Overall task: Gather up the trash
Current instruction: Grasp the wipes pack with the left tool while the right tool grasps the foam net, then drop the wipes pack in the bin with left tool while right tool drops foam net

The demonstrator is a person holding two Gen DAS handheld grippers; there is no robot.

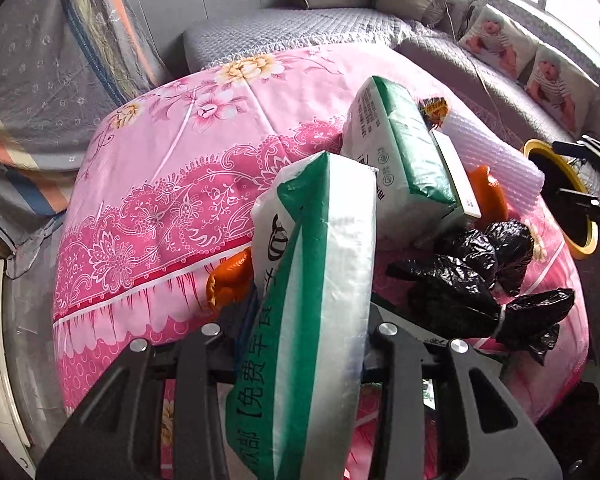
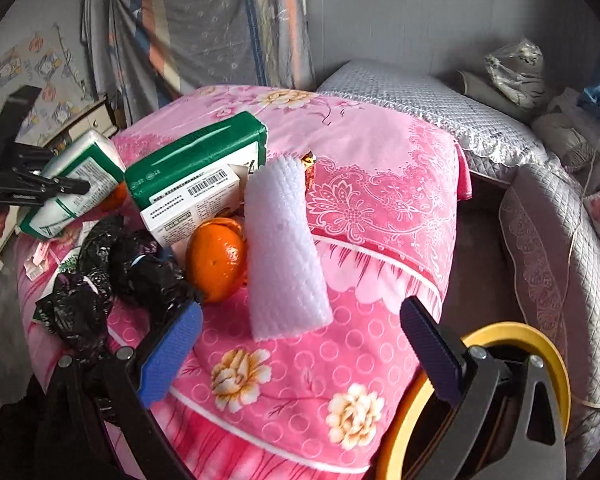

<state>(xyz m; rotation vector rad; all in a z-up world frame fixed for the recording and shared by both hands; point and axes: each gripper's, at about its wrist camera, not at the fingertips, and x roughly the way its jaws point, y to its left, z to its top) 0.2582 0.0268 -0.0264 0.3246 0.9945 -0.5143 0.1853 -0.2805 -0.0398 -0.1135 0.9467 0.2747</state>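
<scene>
My left gripper (image 1: 306, 330) is shut on a green-and-white tissue pack (image 1: 312, 300) and holds it above the pink floral cloth (image 1: 160, 208); the pack also shows in the right wrist view (image 2: 72, 188). A second green pack (image 1: 396, 152) leans on a white box (image 2: 192, 208). Around them lie an orange (image 2: 216, 260), a white foam sheet (image 2: 284, 248) and crumpled black plastic bags (image 1: 480, 280). My right gripper (image 2: 300, 344) is open above the cloth, its blue pads (image 2: 172, 356) apart, with a yellow-rimmed bin (image 2: 540, 344) by its right finger.
A grey quilted sofa (image 2: 560, 240) with cushions runs along the right side. A second orange piece (image 1: 228, 280) lies behind the held pack. Small paper scraps (image 2: 40, 256) lie at the cloth's left edge. Draped fabric (image 2: 204, 20) hangs at the back wall.
</scene>
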